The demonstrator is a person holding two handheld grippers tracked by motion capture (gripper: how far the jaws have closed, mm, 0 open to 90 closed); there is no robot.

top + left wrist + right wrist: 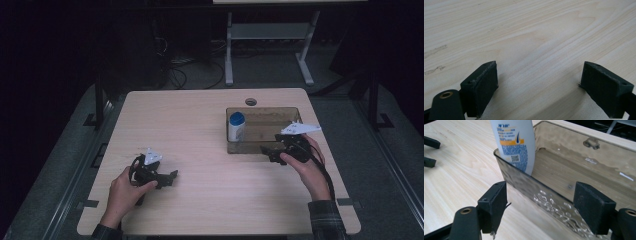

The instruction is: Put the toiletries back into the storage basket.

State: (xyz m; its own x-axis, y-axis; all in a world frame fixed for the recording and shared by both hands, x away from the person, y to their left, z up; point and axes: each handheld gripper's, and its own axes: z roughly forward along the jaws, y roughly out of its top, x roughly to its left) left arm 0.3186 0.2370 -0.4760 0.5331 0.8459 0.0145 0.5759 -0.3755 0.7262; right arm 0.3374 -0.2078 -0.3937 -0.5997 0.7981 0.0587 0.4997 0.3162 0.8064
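Bottle [515,143] upright in bin [554,195], beyond right tool [540,207].

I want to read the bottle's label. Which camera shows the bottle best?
The right gripper view: the bottle stands close, upright in the clear bin's corner, its label readable. The high view shows it small, with its blue cap. The left gripper view faces the table.

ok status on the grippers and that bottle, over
Left hand-held gripper open over bare table. Right hand-held gripper open, straddling the tray's near wall. Shampoo bottle upright inside the tray, ungripped. Nothing else in the way.
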